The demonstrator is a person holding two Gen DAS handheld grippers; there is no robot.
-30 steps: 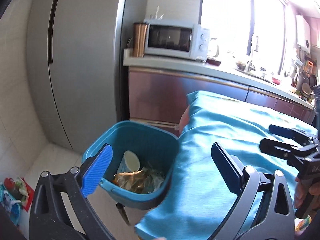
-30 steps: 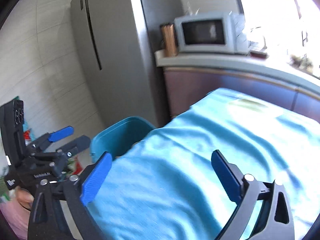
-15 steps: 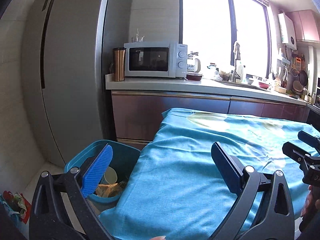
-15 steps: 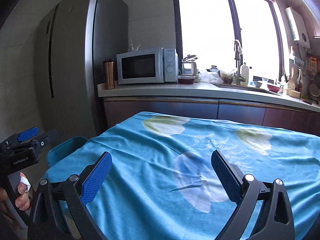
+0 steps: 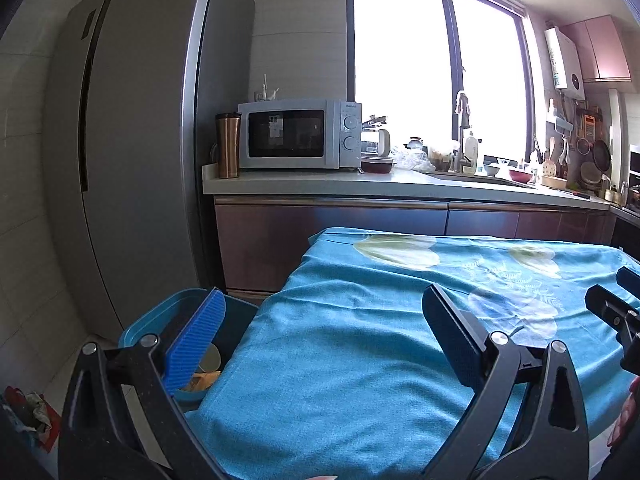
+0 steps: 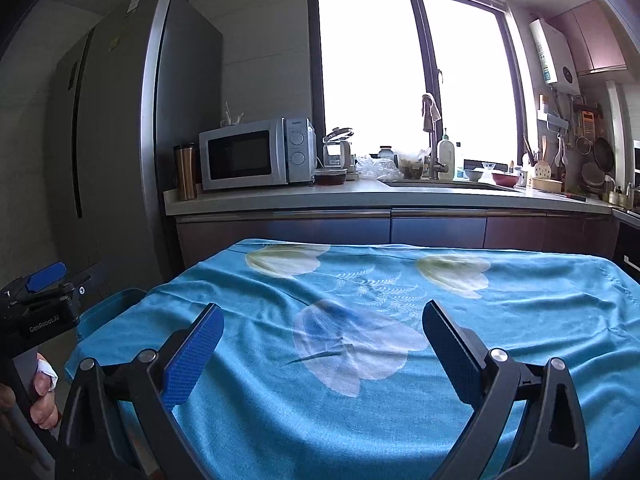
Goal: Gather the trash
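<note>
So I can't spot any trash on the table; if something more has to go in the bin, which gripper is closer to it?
Left. The left gripper is open beside the bin, at the table's left edge; the open right gripper faces mid-tablecloth.

Two black-framed grippers with ribbed blue fingers (image 5: 196, 344), silver screws, white "GenRobot.AI" lettering on the left gripper (image 6: 44, 292)

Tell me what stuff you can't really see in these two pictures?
- Blue bin: left wrist view, mostly hidden by the left hand-held gripper and the blue tablecloth; its trash barely shows.
- Same bin: right wrist view, only a rim sliver past the cloth.
- Colourful scraps on the floor: left wrist view, cut off by the edge.
- Counter items by the sink: too small, washed out by window glare.
</note>
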